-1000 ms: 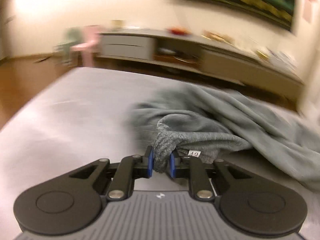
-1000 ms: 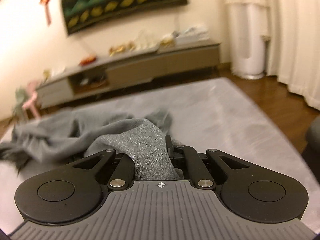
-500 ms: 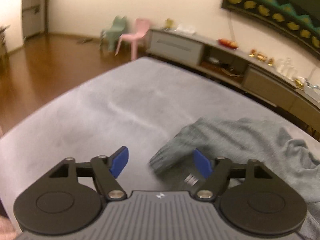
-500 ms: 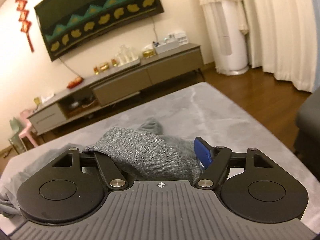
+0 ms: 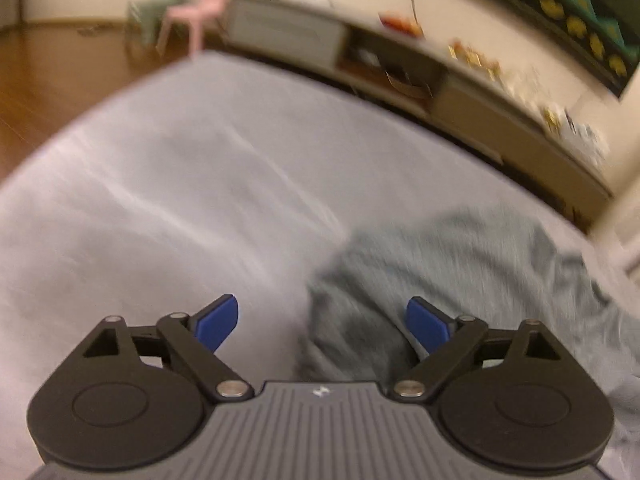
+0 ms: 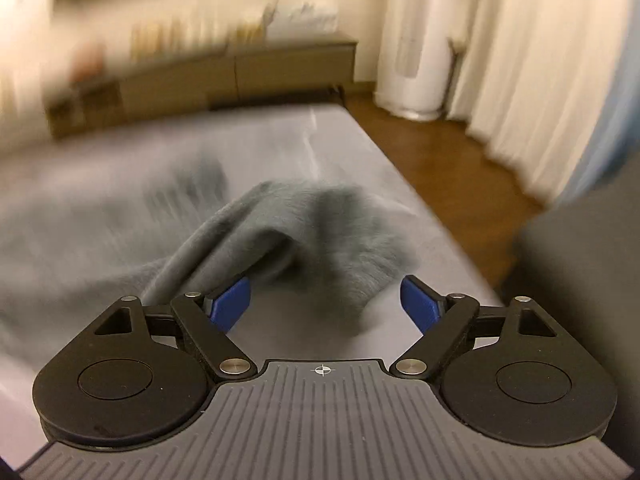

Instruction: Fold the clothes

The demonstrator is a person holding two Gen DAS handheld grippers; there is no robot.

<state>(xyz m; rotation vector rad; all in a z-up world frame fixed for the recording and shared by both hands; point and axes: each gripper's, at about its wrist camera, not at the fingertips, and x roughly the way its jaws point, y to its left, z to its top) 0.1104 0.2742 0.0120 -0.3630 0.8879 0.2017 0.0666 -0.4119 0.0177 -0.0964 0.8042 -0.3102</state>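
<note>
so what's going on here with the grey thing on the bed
A person is working on a grey garment with a handheld gripper in each hand, on a surface covered in a light grey sheet. Right now neither holds it: the left gripper and the right gripper are both open, their blue pads spread wide. The garment lies rumpled on the sheet just ahead of both, not yet folded flat. Both views are motion-blurred, so finer detail is hard to tell.
</note>
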